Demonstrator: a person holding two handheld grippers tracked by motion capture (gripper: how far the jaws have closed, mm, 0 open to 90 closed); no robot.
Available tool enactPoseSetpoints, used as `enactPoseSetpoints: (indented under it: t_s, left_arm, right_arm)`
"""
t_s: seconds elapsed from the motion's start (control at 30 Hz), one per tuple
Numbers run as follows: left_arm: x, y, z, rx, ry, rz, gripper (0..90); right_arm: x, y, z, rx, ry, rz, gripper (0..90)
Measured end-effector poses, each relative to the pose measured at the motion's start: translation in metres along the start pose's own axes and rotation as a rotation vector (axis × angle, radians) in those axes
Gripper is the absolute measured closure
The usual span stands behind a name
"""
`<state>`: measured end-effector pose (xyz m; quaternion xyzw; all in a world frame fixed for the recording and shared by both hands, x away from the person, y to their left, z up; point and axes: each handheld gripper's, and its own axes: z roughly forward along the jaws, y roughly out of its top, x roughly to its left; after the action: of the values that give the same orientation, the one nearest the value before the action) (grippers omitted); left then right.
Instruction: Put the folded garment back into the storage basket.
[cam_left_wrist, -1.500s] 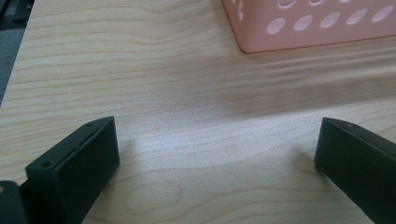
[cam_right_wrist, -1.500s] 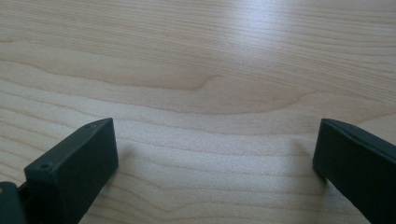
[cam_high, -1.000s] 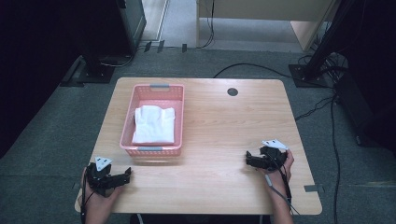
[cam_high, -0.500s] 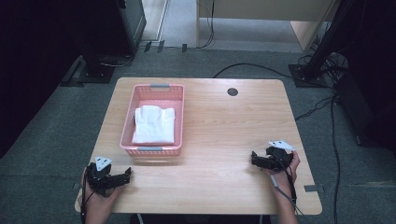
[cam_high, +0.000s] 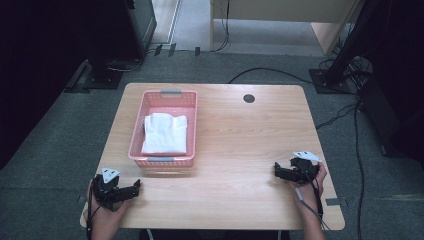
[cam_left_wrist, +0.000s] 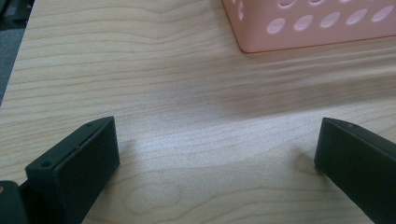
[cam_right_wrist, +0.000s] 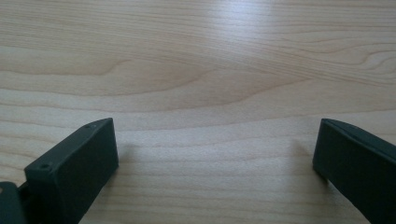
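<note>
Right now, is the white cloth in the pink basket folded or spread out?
Folded. The white cloth lies as a compact rectangle inside the pink basket, with basket floor showing beyond it.

A pink plastic basket (cam_high: 165, 127) with perforated walls sits on the wooden counter's (cam_high: 240, 145) left half, holding a folded white cloth (cam_high: 165, 133).

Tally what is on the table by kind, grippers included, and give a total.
Pink baskets: 1, the basket at the table's left half.
White folded cloths: 1, the cloth lying inside the basket.
Grippers: 2, the left gripper and the right gripper, both open at the near edge.
Total: 4
</note>
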<state>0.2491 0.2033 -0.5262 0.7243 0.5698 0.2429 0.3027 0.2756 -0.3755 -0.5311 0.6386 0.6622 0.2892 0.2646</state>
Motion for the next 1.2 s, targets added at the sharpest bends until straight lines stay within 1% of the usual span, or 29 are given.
enactPoseSetpoints:
  t_s: [0.17, 0.57, 0.97, 1.2]
  left_arm:
    - [0.0, 0.0, 0.0, 0.0, 0.0, 0.001, 0.0]
    - [0.0, 0.0, 0.0, -0.001, 0.0, 0.001, 0.0]
    - [0.0, 0.0, 0.0, 0.0, -0.002, 0.0, 0.0]
    - [0.0, 0.0, 0.0, 0.0, -0.004, 0.004, 0.0]
  right_arm:
    - [-0.006, -0.001, -0.001, 0.0, -0.01, 0.011, 0.0]
    - [-0.016, -0.004, -0.005, 0.0, -0.015, 0.013, 0.0]
    - [-0.027, -0.011, -0.012, 0.001, -0.019, 0.018, 0.0]
    - [-0.033, -0.016, -0.017, 0.0, -0.029, 0.028, 0.0]
